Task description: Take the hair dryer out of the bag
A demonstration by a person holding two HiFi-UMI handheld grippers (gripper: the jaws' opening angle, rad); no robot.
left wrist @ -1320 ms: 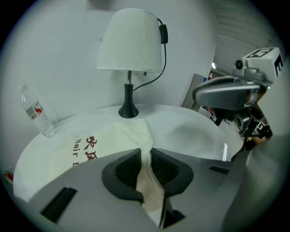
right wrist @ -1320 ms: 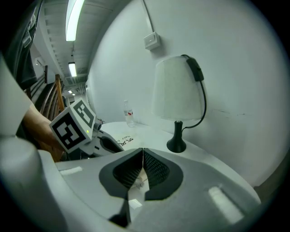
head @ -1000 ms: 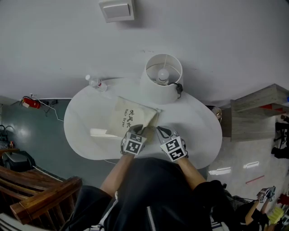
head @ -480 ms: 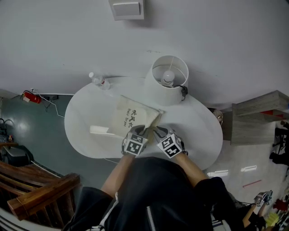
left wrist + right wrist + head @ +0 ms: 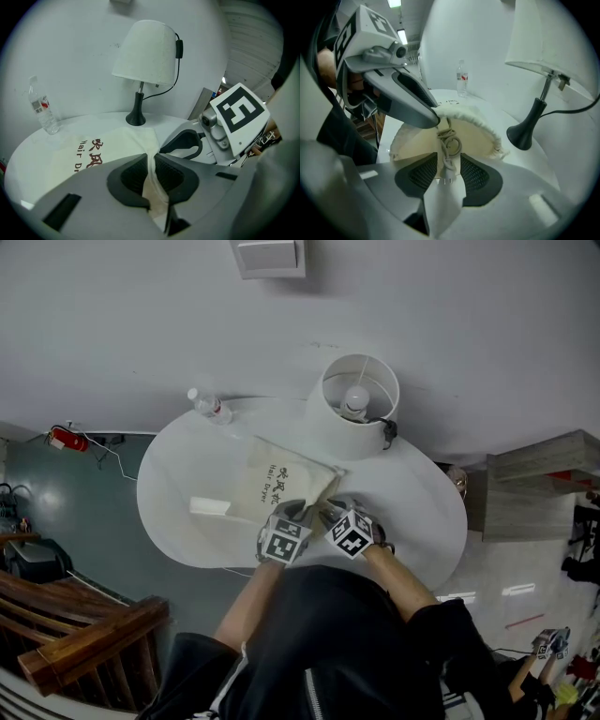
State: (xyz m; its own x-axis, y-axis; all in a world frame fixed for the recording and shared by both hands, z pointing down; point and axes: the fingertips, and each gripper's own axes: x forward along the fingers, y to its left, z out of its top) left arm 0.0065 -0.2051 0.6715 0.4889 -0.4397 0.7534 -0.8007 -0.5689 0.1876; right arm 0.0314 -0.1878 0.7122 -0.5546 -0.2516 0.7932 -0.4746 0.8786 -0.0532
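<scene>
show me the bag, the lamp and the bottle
bag (image 5: 274, 486), head view, on its printed side
lamp (image 5: 349, 439), head view, on the shade's outer wall
bottle (image 5: 212, 408), head view, on its body

A white oval worktop (image 5: 178, 521) stands against a plain white wall (image 5: 450, 324), which carries a pale wall plate (image 5: 269, 256) high above the worktop. A table lamp (image 5: 349, 435) with a white shade, black stem and black cord sits at the worktop's far edge. Left of the worktop, a dark grey-green floor (image 5: 75, 512) holds a small red object (image 5: 64, 439) by the wall and brown wooden furniture (image 5: 75, 634); right of the worktop stands a grey wood-grain shelf unit (image 5: 534, 479) on pale, glossy flooring (image 5: 511, 563).
</scene>
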